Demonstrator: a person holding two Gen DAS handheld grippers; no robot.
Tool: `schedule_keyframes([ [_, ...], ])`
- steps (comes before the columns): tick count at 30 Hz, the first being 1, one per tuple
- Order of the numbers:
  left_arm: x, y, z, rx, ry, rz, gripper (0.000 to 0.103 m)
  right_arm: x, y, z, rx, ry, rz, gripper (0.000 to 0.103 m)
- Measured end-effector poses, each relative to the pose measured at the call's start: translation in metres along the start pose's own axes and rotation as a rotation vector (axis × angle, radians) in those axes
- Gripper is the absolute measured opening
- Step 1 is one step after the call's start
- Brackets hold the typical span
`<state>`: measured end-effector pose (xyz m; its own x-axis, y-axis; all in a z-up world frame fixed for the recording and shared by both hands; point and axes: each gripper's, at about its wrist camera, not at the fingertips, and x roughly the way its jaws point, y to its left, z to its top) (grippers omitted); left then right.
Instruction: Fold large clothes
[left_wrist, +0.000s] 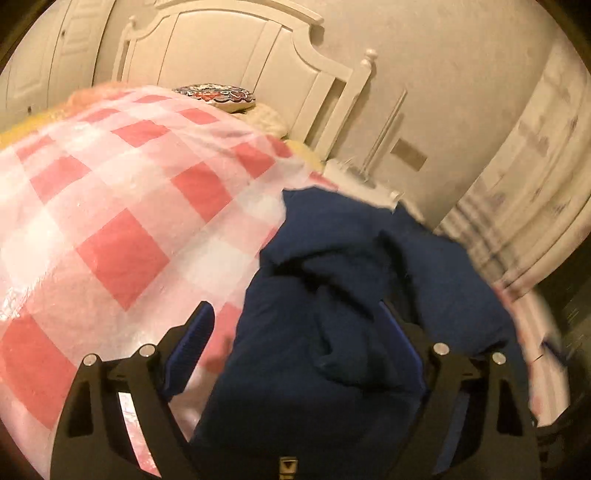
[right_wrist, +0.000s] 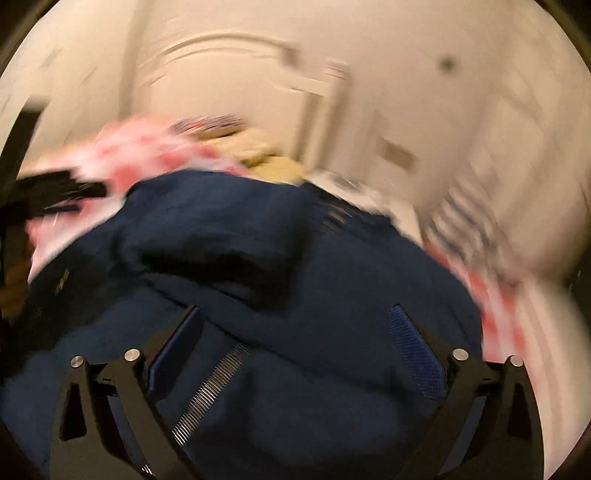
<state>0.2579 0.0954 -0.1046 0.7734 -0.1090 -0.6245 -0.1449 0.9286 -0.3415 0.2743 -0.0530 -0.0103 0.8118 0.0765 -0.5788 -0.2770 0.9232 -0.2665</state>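
Note:
A crumpled navy garment (left_wrist: 332, 302) lies in a heap on the bed's pink-and-white checked cover (left_wrist: 122, 206), near its right edge. My left gripper (left_wrist: 299, 325) is open just above the heap. Its left finger is over the cover, and its right finger is half sunk in the navy folds. In the blurred right wrist view the same garment (right_wrist: 280, 258) fills the middle, with a metal zipper (right_wrist: 210, 395) running between the fingers. My right gripper (right_wrist: 295, 328) hovers open over it, pads clear of the cloth. A blurred black shape at the left edge is the left gripper (right_wrist: 55, 188).
A white headboard (left_wrist: 236, 48) stands at the far end of the bed, with a patterned cushion (left_wrist: 218, 96) in front of it. A white bedside unit (left_wrist: 354, 177) and a pale curtain (left_wrist: 535, 184) are to the right. The bed's edge drops off right of the garment.

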Motion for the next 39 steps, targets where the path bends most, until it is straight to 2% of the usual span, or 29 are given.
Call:
schedule_keyframes([
  [3, 0.001, 0.011, -0.005, -0.012, 0.019, 0.022, 0.087, 0.023, 0.041, 0.025, -0.204, -0.002, -0.04, 0.092],
  [6, 0.01, 0.021, -0.006, -0.056, 0.017, 0.019, 0.088, 0.051, 0.063, 0.035, -0.314, 0.035, -0.051, 0.092],
  [7, 0.014, 0.025, -0.006, -0.073, 0.03, 0.009, 0.088, 0.058, 0.066, 0.036, -0.326, 0.042, -0.039, 0.089],
  [9, 0.014, 0.03, -0.007, -0.102, 0.047, 0.007, 0.088, 0.069, 0.07, 0.038, -0.334, 0.062, -0.002, 0.07],
  [10, 0.016, 0.034, -0.007, -0.12, 0.056, -0.001, 0.088, 0.071, 0.066, 0.04, -0.302, 0.063, 0.038, 0.06],
  [11, 0.016, 0.037, -0.007, -0.129, 0.06, -0.002, 0.088, 0.066, 0.054, 0.044, -0.21, 0.039, 0.098, 0.048],
  [12, 0.016, 0.039, -0.008, -0.14, 0.063, -0.001, 0.088, 0.058, 0.042, 0.047, -0.125, 0.011, 0.15, 0.041],
  [13, 0.017, 0.041, -0.008, -0.148, 0.062, -0.002, 0.088, 0.047, 0.016, 0.048, 0.027, -0.033, 0.213, 0.033],
  [15, 0.017, 0.043, -0.008, -0.155, 0.063, -0.002, 0.088, 0.032, -0.036, 0.039, 0.294, -0.097, 0.296, 0.031],
  [16, 0.018, 0.043, -0.008, -0.152, 0.064, 0.0, 0.088, 0.025, -0.071, 0.025, 0.481, -0.13, 0.332, 0.031],
  [18, 0.018, 0.041, -0.007, -0.144, 0.063, 0.006, 0.088, 0.021, -0.126, -0.01, 0.8, -0.155, 0.355, 0.031],
  [19, 0.017, 0.04, -0.007, -0.141, 0.062, 0.007, 0.089, 0.024, -0.153, -0.037, 0.97, -0.13, 0.334, 0.032],
  [20, 0.017, 0.04, -0.007, -0.139, 0.063, 0.008, 0.089, 0.027, -0.171, -0.059, 1.07, -0.088, 0.297, 0.033],
  [21, 0.017, 0.04, -0.007, -0.138, 0.064, 0.009, 0.089, 0.03, -0.177, -0.068, 1.095, -0.045, 0.278, 0.035],
  [23, 0.017, 0.04, -0.007, -0.139, 0.066, 0.008, 0.089, 0.042, -0.188, -0.091, 1.12, 0.066, 0.288, 0.056],
  [24, 0.018, 0.04, -0.007, -0.138, 0.068, 0.011, 0.089, 0.045, -0.189, -0.097, 1.135, 0.08, 0.314, 0.062],
  [25, 0.018, 0.04, -0.007, -0.138, 0.069, 0.012, 0.089, 0.049, -0.189, -0.104, 1.155, 0.08, 0.342, 0.081],
  [26, 0.018, 0.04, -0.007, -0.138, 0.068, 0.012, 0.089, 0.048, -0.188, -0.107, 1.16, 0.063, 0.347, 0.095],
  [30, 0.018, 0.04, -0.007, -0.136, 0.068, 0.016, 0.089, 0.051, -0.185, -0.106, 1.142, 0.039, 0.324, 0.093],
  [31, 0.018, 0.039, -0.007, -0.136, 0.068, 0.018, 0.089, 0.058, -0.184, -0.105, 1.143, 0.051, 0.314, 0.084],
  [32, 0.018, 0.039, -0.008, -0.135, 0.069, 0.02, 0.089, 0.062, -0.185, -0.103, 1.14, 0.064, 0.303, 0.066],
  [33, 0.017, 0.039, -0.007, -0.134, 0.069, 0.02, 0.089, 0.066, -0.185, -0.103, 1.137, 0.069, 0.304, 0.058],
  [34, 0.017, 0.039, -0.007, -0.134, 0.069, 0.02, 0.089, 0.068, -0.185, -0.103, 1.141, 0.064, 0.317, 0.04],
  [35, 0.017, 0.04, -0.007, -0.134, 0.069, 0.019, 0.089, 0.065, -0.187, -0.104, 1.144, 0.045, 0.32, 0.032],
  [37, 0.017, 0.039, -0.007, -0.135, 0.069, 0.02, 0.089, 0.045, -0.187, -0.101, 1.115, -0.015, 0.296, 0.03],
  [39, 0.018, 0.038, -0.007, -0.13, 0.071, 0.026, 0.089, 0.038, -0.191, -0.103, 1.127, 0.001, 0.267, 0.03],
])
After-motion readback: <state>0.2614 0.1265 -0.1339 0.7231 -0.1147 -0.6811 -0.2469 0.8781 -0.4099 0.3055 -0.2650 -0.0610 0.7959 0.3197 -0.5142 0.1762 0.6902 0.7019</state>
